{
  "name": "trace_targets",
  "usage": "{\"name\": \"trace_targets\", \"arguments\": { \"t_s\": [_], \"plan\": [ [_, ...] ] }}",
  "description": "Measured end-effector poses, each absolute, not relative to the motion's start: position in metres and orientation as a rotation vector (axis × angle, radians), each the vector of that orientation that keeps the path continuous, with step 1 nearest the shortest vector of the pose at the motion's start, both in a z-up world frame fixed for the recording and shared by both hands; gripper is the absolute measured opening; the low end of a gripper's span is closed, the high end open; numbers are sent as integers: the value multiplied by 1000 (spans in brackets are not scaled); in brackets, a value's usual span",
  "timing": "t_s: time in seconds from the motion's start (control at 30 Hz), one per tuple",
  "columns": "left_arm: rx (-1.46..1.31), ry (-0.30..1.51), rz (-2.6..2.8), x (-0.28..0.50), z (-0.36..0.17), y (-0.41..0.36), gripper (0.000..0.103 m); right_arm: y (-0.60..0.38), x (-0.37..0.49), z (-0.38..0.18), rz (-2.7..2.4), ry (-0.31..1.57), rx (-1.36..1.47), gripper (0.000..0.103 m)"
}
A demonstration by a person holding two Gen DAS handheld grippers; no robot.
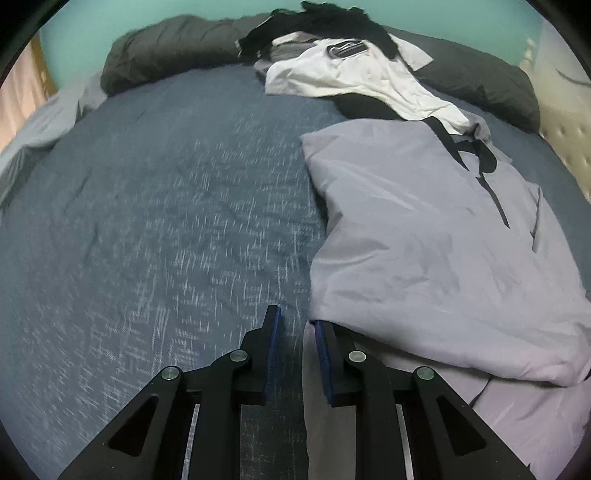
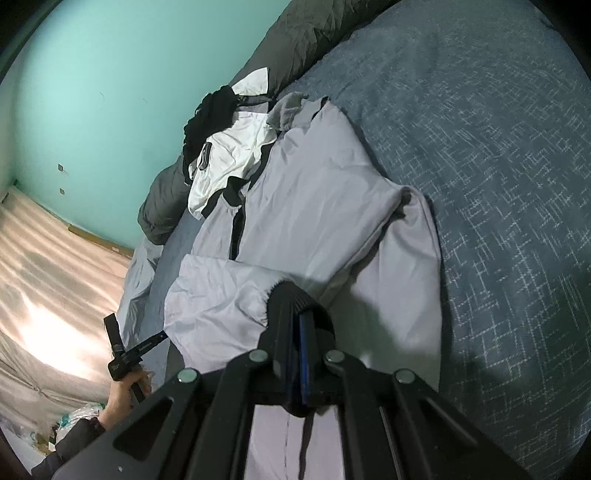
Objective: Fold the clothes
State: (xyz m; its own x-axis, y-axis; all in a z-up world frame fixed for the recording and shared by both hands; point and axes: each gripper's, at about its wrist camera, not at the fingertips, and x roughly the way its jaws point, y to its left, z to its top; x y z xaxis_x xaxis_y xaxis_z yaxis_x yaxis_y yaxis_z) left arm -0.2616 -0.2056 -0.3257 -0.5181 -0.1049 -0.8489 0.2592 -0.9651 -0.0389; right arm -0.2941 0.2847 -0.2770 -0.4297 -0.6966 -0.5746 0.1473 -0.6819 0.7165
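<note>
Grey jacket [image 1: 436,236] lies part-folded on the bed [image 1: 166,221]. Right gripper [image 2: 295,321] is clamped on its black cuff [image 2: 295,295]. Left gripper [image 1: 293,321] stands slightly apart, holding nothing (hem edge beside it). Risk: one-sided pull skews the fold.

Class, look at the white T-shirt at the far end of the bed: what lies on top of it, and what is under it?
A black garment lies on the white T-shirt. Its lower end overlaps the grey jacket, and dark cloth shows beneath its edge. What else it covers cannot be seen.
</note>
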Motion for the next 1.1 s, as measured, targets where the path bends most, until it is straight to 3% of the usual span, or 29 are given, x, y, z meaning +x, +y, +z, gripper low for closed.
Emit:
{"name": "trace_targets", "arguments": {
  "t_s": [0.23, 0.47, 0.77, 1.1],
  "plan": [
    [1353, 355, -2538, -235, -311, -227, 22, 285, -295, -281, -2143, -789, 1285, 3],
    [1389, 329, -2628, -260, -297, -201, 22, 282, -293, -282, -2142, -764, 1301, 3],
    [1523, 302, -2550, -291, -331, -199, 23, 283, -283, -268, -2143, -723, 1319, 3],
    [1401, 384, -2578, -283, -302, -218, 23, 283, -277, -289, -2152, -692, 1414, 3]
  ]
}}
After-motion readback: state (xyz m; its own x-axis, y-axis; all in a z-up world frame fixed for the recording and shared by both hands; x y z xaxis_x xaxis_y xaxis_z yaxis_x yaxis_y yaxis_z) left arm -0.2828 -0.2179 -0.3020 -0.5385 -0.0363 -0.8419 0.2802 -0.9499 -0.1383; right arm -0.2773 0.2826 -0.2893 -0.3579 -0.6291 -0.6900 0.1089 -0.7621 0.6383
